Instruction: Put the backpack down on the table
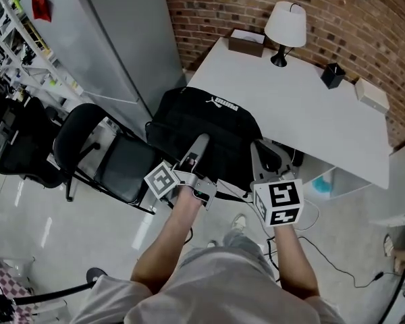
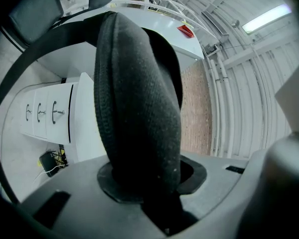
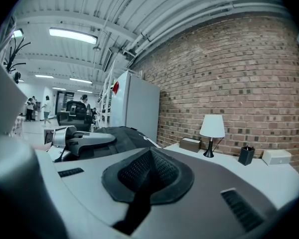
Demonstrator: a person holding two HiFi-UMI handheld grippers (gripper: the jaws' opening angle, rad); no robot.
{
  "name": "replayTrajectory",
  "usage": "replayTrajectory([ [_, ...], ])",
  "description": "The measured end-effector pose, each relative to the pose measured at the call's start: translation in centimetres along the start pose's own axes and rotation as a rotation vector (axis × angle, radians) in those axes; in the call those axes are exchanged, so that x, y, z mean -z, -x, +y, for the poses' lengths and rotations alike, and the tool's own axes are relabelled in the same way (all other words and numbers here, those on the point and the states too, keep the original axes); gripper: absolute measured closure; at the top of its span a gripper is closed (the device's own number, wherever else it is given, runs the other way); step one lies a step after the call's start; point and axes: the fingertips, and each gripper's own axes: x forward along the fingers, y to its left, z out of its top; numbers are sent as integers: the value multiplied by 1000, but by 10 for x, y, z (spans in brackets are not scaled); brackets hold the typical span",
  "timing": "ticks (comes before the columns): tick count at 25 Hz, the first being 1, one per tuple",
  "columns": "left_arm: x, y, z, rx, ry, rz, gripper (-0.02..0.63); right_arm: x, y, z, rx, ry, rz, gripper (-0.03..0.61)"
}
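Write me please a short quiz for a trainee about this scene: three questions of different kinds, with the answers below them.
1. True or false: a lamp stands on the table.
2. Choose one. The left gripper is: A open and empty; B shut on the padded strap of the backpack; C shut with nothing in it.
3. Fill in: the wall behind the table is made of ____.
Key: 1 true; 2 B; 3 brick.
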Motion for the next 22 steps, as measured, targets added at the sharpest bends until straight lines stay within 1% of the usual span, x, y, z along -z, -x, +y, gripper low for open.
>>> replayTrajectory([
  [13,-1,-83,23,-9,-19,-38,491,-8,-60,-72,-61,-5,-18,578],
  [18,1,-101,26,-11,-23,-64,491,-11,-69,-91,-83,1,-20,578],
  [22,3,-111,26,-3,-30,-63,492,-10,-73,-101,-82,-2,-21,578],
])
